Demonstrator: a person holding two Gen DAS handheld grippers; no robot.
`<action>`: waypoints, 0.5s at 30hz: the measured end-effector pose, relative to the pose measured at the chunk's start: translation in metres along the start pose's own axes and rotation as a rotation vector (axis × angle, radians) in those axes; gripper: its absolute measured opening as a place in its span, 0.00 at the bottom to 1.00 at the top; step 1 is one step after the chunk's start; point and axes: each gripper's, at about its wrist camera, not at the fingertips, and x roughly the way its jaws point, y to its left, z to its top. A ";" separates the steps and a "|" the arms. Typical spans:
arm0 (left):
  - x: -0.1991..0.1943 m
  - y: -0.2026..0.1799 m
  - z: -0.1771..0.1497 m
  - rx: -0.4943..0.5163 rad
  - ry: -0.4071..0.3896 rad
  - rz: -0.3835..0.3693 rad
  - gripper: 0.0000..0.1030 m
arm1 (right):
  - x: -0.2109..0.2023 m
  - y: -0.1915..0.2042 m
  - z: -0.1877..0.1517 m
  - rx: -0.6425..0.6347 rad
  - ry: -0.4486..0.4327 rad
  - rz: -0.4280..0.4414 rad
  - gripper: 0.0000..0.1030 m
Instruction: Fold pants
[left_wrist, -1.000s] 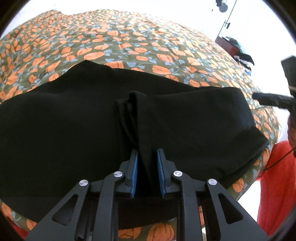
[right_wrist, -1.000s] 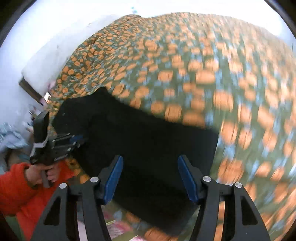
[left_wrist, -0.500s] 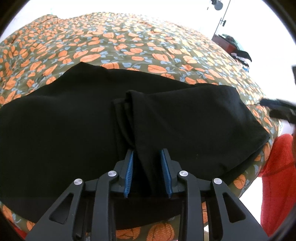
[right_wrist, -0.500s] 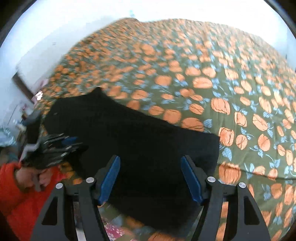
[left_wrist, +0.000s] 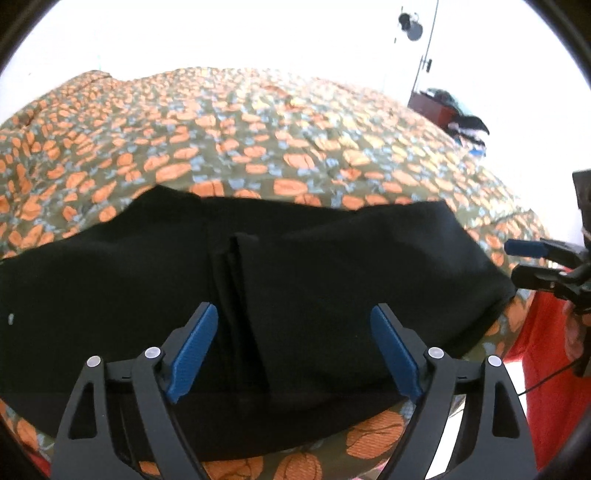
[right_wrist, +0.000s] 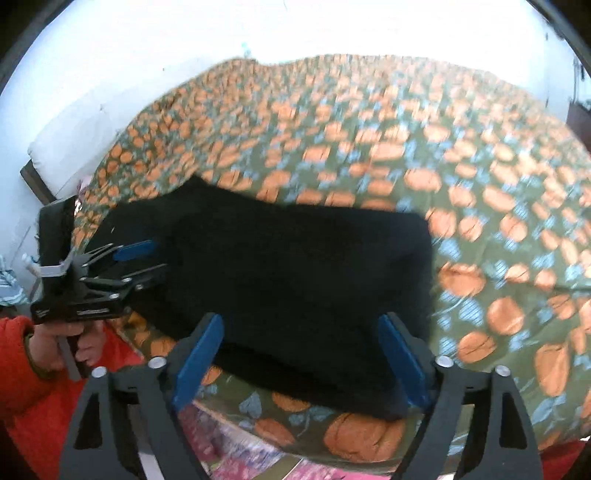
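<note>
Left wrist view shows the black pants (left_wrist: 295, 295) lying folded across the near edge of the bed (left_wrist: 258, 140), a flap doubled over the rest with its edge running away from the camera as a ridge. The left gripper (left_wrist: 293, 347) has just been opening; its blue pads now stand wide apart on either side of that ridge, and none of the cloth is pinched. In the right wrist view the right gripper (right_wrist: 301, 354) has also just been spreading and hangs over the near right part of the pants with nothing between its pads, while the person's hand (right_wrist: 66, 343) in a red sleeve (right_wrist: 22, 362) holds the other tool at the left end.

The step looks like a release after laying a fold. To do it well, lift both tools straight clear so no pad drags the flap back. Then check that the layers sit square. For the next fold, I would take both corners of one end together, low and flat, keeping the layers aligned.
</note>
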 end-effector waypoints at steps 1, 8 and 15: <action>-0.002 0.003 0.000 -0.010 -0.004 0.006 0.85 | -0.002 0.000 -0.001 0.000 -0.014 -0.010 0.85; -0.006 0.026 0.003 -0.098 -0.021 0.054 0.85 | -0.013 -0.011 -0.006 0.035 -0.059 -0.041 0.85; -0.010 0.038 0.001 -0.142 -0.044 0.093 0.85 | -0.014 -0.008 -0.005 0.010 -0.072 -0.050 0.85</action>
